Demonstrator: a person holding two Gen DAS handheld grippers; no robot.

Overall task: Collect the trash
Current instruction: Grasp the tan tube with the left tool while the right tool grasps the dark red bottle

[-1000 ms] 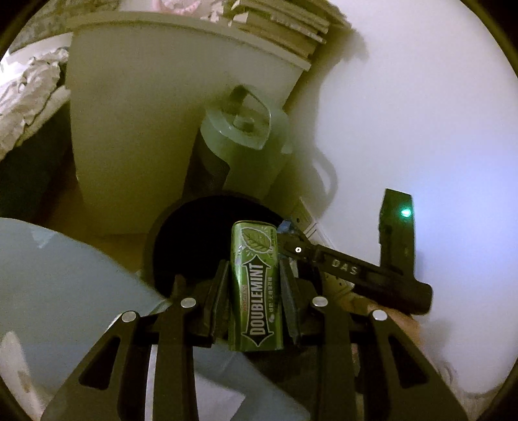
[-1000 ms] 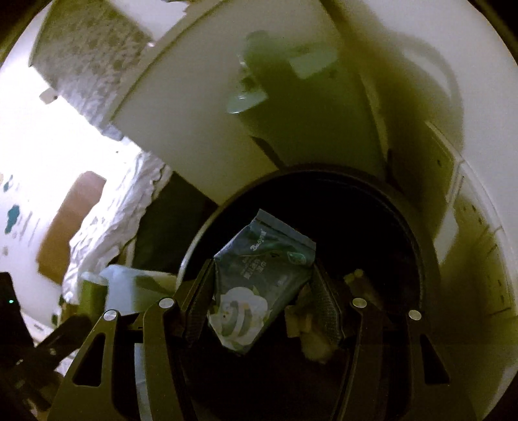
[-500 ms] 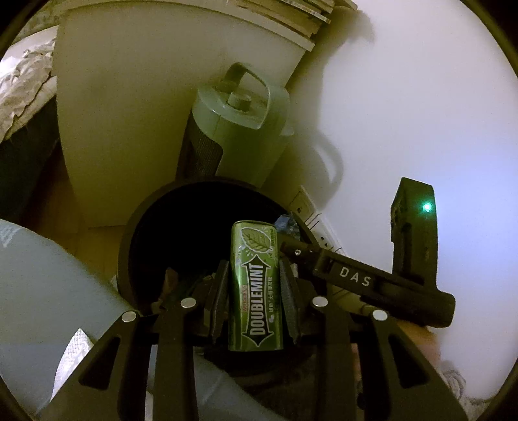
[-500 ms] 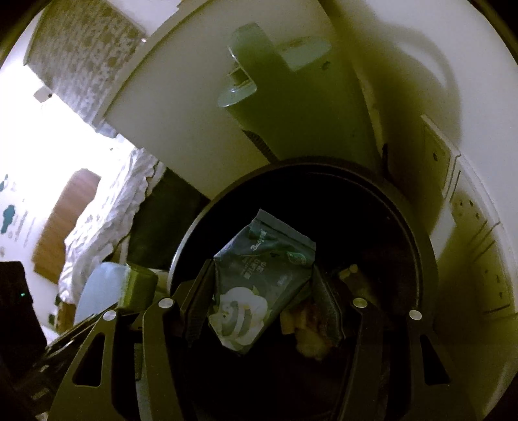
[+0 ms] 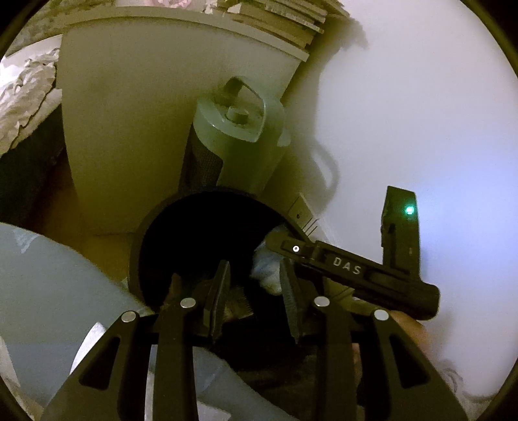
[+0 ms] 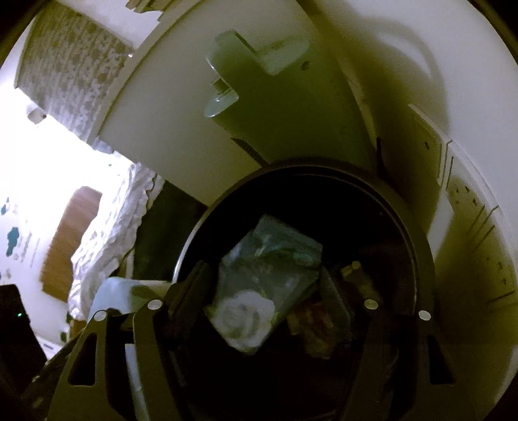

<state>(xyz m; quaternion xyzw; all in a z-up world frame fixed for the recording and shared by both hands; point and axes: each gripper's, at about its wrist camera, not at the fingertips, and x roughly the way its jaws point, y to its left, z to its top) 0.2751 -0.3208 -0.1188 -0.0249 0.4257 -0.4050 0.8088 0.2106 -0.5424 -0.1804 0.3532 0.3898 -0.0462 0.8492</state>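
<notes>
One black bin (image 6: 421, 259); one wipes packet (image 6: 259, 278) loose between just-widened right gripper (image 6: 265, 291) jaws; left gripper (image 5: 255, 291) narrow, empty.

A tall grey-green heater with a loop handle on top (image 5: 238, 136) stands upright beside a plain white wall (image 5: 421, 97). Just behind it is a big white cabinet side (image 5: 129, 129) with a stack of flat books (image 5: 285, 16) on top. White wall sockets (image 6: 466, 200) sit low on the wall. A rumpled white bed cover (image 6: 110, 226) hangs nearby.
</notes>
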